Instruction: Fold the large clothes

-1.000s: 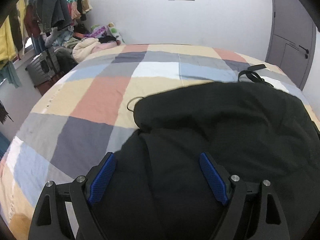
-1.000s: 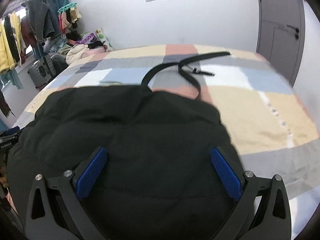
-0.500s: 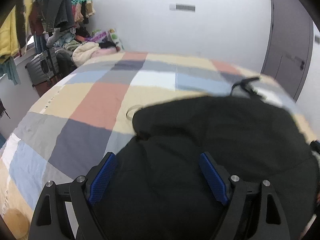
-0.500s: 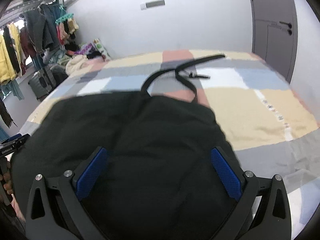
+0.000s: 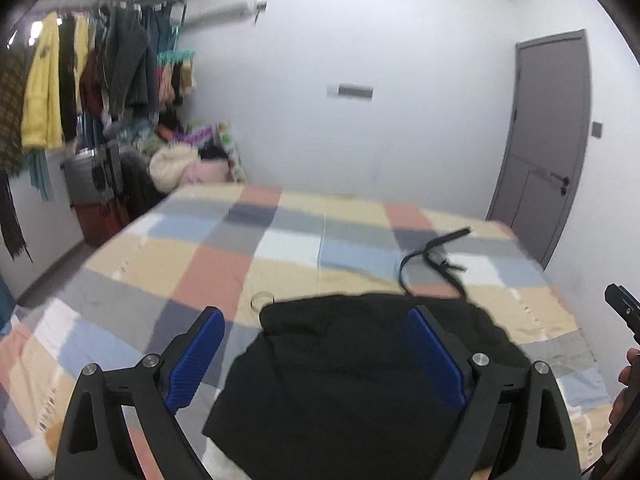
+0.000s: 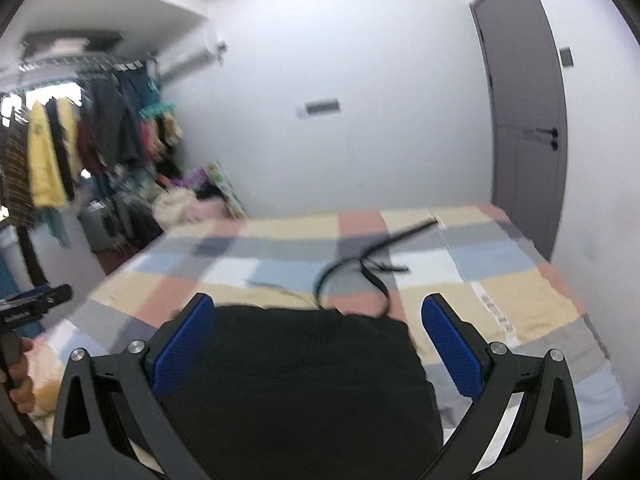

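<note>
Black, puffy garment point(image 5: 360, 380), bunched in a thick heap on the near part of the bed point(image 5: 224, 264), filling the lower middle of both wrist views. Trailing from its far edge, a thin black strap point(image 5: 434, 258) looped over the patchwork cover, lying loose toward the far right corner.

Above the heap, left gripper point(image 5: 316, 354) with blue-padded fingers point(image 5: 194, 360) spread wide, nothing between them, garment seen through the gap but whether touched cannot be told. Same for the right gripper point(image 6: 318, 346): fingers point(image 6: 454, 346) spread wide apart, holding nothing, black cloth point(image 6: 296, 384) below and between. At the left edge of the right wrist view, the other gripper and the hand point(image 6: 18, 376) gripping its handle.

Underneath, bed cover in squares of salmon, cream, grey, pale blue. Beyond the bed's far left corner, a pile of clothes point(image 5: 188, 162), a suitcase point(image 5: 86, 182), and a rack of hanging clothes point(image 5: 92, 80), yellow and dark. On the right, a grey door point(image 5: 548, 152) in a white wall point(image 5: 360, 40). Both views somewhat blurred.
</note>
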A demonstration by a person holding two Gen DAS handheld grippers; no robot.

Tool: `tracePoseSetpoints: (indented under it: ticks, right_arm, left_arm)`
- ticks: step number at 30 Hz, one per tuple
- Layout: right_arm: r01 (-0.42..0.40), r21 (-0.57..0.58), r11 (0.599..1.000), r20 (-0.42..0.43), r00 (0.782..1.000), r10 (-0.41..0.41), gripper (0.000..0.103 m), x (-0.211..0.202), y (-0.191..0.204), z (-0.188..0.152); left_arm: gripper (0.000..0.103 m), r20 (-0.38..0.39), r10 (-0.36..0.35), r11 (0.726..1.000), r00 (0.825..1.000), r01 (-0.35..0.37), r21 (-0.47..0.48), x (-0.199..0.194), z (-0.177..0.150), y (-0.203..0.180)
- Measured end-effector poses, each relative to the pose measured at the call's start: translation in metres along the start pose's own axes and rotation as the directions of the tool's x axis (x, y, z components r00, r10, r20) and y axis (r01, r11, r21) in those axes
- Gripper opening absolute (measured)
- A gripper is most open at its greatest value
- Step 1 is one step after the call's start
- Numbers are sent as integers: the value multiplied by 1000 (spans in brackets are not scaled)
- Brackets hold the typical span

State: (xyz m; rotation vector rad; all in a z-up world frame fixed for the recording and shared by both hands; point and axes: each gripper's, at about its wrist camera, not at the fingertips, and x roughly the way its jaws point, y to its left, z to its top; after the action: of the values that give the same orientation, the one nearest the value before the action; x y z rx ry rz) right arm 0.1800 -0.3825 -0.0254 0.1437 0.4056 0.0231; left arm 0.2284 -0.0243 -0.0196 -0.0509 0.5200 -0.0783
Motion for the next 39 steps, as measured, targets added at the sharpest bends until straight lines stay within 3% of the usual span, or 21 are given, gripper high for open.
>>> tracePoseSetpoints:
  ticks: [7, 11, 15, 27, 39]
  right_arm:
    - [-29, -54, 998, 127, 991, 36, 103, -85, 43, 19]
    - [-85, -63, 994, 159, 983, 94, 103, -113, 59, 15]
    - [-93, -46, 995, 167, 981, 100, 103, -128, 66, 2]
    - [-50, -79, 996, 59, 997, 55, 103, -132, 77, -52]
    - [-50, -35, 998, -76, 996, 47, 103, -95, 67, -102]
  left_arm:
    - [98, 152, -20, 1000, 988, 20, 1, -98, 9, -16]
    - [98, 163, -42, 999, 986, 39, 21, -128, 0, -27]
    - [98, 180, 14, 997, 984, -27, 69, -147, -14, -38]
    - [98, 61, -65, 997, 996, 63, 44, -137, -67, -43]
    - [98, -40, -54, 998, 998, 54, 14, -96, -105, -41]
